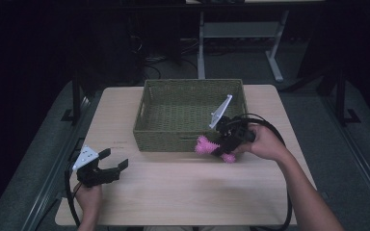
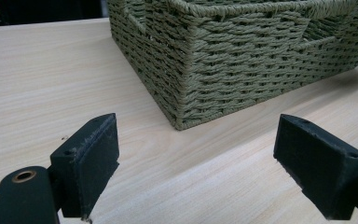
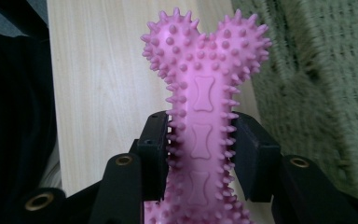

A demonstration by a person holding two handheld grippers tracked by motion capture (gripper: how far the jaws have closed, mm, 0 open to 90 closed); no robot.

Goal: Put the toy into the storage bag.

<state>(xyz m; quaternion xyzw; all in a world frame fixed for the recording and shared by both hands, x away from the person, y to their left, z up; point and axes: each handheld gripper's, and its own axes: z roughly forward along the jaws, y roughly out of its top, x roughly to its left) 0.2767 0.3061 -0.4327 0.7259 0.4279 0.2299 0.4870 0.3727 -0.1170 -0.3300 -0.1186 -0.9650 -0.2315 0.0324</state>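
While the right tongs (image 1: 223, 146) are clamping a pink, spiky rubber bone-shaped toy (image 1: 214, 148) by its narrow shaft, the person's right hand (image 1: 264, 143) is holding them just in front of the near wall of an olive-green woven rectangular basket (image 1: 165, 140), close to that wall's right end. Seen from the right gripper view, the black pads are pressing on both sides of the toy (image 3: 204, 112) at mid-shaft, and its knobbed head is sticking out beyond them, with the pale wooden counter (image 3: 102, 88) behind it on one side and the basket's weave (image 3: 317, 84) on the other. Whether the toy is touching the counter or hanging just above it is hard to tell from the high view (its lower knob is sitting right at the counter's surface there). Over at the near left corner of the counter (image 1: 173, 192), the left tongs (image 1: 113, 162) are standing wide with nothing between the pads, well apart from the toy. Through the left gripper view, the left tongs (image 2: 196, 154) are pointing at the basket's near corner (image 2: 186, 88).
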